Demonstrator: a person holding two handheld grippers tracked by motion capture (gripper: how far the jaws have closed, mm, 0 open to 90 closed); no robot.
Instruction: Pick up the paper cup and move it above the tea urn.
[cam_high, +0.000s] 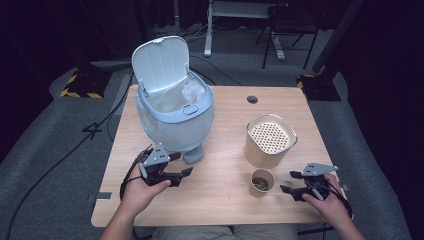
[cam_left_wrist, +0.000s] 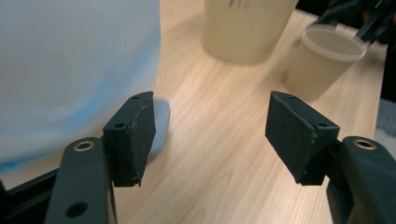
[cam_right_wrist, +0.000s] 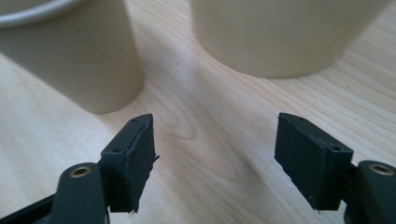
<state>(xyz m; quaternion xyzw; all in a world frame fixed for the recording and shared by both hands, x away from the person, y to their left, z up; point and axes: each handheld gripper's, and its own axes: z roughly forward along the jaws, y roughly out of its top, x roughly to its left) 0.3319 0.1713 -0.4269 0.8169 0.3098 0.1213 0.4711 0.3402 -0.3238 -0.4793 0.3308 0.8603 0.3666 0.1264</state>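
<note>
The small paper cup (cam_high: 262, 182) stands upright on the table (cam_high: 220, 200), just in front of the tall beige canister (cam_high: 270, 140) with the perforated top; something dark sits inside it. The right gripper (cam_high: 295, 182) is just to the right of the cup, its fingers (cam_right_wrist: 135, 158) parted with nothing between them and bare wood showing in the gap. The left gripper (cam_high: 177, 167) is well to the left of the cup, beside the foot of the pale blue bin (cam_high: 172, 107), whose lid stands open; its fingers (cam_left_wrist: 135, 135) are wide apart and empty too.

The step in hand looks like taking the cup to tip it into the bin. To do it well, the right gripper should approach level with the cup's mid-height, fingers spread wider than its wall, then close gently: thin paper buckles under a hard squeeze. It should stay clear of the canister, which is close behind the cup, and keep the cup upright until it is over the bin.
</note>
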